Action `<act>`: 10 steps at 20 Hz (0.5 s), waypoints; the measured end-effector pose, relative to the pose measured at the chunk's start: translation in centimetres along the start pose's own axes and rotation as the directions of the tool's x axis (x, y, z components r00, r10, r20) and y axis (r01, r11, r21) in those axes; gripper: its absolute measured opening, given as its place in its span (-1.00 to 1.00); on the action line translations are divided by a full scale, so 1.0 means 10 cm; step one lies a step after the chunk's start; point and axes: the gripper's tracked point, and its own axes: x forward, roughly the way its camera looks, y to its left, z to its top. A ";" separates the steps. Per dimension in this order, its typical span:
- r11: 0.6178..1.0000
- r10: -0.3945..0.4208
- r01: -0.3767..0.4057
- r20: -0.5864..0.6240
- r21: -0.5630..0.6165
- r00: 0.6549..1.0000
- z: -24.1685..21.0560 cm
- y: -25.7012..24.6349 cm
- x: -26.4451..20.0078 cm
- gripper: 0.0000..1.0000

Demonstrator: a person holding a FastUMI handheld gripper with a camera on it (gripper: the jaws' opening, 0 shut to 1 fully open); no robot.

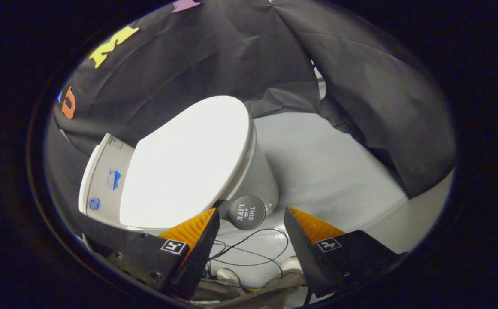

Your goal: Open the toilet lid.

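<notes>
Gripper view: knob [247, 212] reads "THIS LIFE" between open tongs [252, 214].

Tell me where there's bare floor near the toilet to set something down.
Free: the pale floor between the toilet bowl and the booth's black cloth. Crowded: under the open gripper, where the round handle, black cables and shoes sit.

Toilet bowl [261, 180] mostly hidden beneath closed toilet lid [188, 163].
</notes>
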 end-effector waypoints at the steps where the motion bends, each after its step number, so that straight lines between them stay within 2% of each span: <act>1: 1.000 0.011 -0.011 0.002 0.026 1.000 -0.04 0.00 0.02 0.88; 3: 0.998 0.026 -0.027 0.010 0.060 1.000 -0.08 -0.03 0.07 0.79; 7: 0.971 0.112 -0.115 0.024 0.209 0.993 -0.04 0.03 0.09 0.62; 10: 0.959 0.140 -0.142 0.027 0.244 0.990 -0.04 0.02 0.12 0.54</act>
